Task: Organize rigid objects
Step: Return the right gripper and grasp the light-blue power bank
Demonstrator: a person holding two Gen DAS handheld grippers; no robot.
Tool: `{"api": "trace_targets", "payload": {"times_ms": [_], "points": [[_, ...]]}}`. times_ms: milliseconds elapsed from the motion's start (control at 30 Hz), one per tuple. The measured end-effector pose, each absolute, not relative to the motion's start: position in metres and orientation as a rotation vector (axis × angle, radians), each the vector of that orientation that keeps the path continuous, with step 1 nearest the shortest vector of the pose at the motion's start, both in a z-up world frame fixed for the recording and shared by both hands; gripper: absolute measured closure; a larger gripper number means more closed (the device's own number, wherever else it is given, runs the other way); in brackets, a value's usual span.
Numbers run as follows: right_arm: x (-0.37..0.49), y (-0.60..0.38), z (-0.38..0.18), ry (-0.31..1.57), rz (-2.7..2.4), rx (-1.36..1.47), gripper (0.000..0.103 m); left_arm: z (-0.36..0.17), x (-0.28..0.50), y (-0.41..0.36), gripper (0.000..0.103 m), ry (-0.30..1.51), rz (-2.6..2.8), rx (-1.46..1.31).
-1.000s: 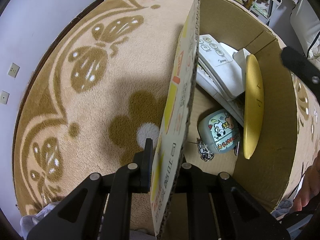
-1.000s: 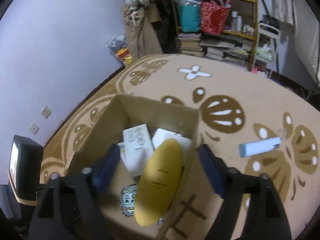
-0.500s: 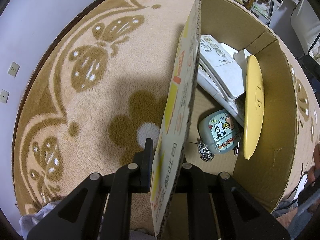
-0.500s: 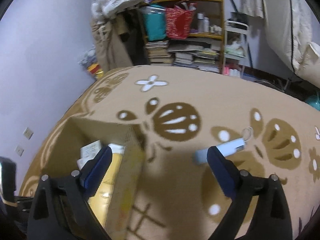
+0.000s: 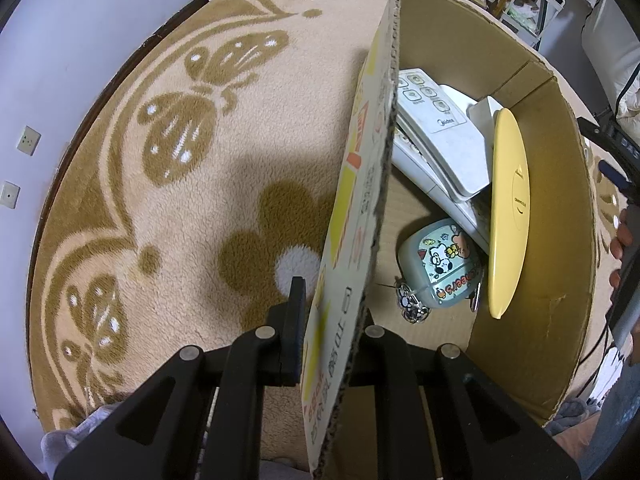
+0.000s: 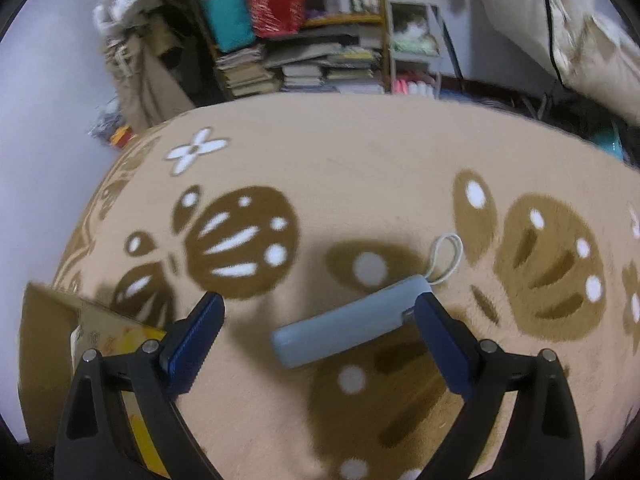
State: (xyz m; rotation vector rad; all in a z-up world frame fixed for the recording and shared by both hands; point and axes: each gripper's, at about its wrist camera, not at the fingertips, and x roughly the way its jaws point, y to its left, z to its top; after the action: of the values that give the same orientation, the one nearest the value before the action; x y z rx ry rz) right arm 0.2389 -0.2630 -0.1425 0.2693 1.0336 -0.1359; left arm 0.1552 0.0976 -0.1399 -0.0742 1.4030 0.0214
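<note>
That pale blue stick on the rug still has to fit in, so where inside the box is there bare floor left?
Inside the cardboard box, bare floor shows along the wall the left tool clamps, between it and the cartoon case. The far end is crowded: white appliances stacked, the yellow plate on edge beside them.

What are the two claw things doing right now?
Left gripper: closed on the cardboard box wall.
Right gripper: open, empty, the blue-grey bar lying between its fingers.

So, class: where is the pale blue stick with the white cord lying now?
In the right wrist view, the pale blue stick lies on the carpet, between the open right gripper's fingers.
</note>
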Motion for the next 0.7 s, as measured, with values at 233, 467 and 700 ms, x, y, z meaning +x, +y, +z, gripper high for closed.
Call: {"api": "trace_targets", "payload": {"times_ms": [233,467,700], "points": [[0.243,-0.281,-0.177,1.105,-0.191,0.392,0.003,-0.141,0.156,0.098,0.090,1.404,0.022,-0.076],[0.239,-0.274,-0.188,1.094,-0.265,0.377,0.019,-0.141,0.156,0.099,0.090,1.404,0.022,-0.079],[0.237,-0.263,-0.186,1.111,-0.342,0.277,0.068,-0.141,0.155,0.100,0.090,1.404,0.021,-0.082]]}}
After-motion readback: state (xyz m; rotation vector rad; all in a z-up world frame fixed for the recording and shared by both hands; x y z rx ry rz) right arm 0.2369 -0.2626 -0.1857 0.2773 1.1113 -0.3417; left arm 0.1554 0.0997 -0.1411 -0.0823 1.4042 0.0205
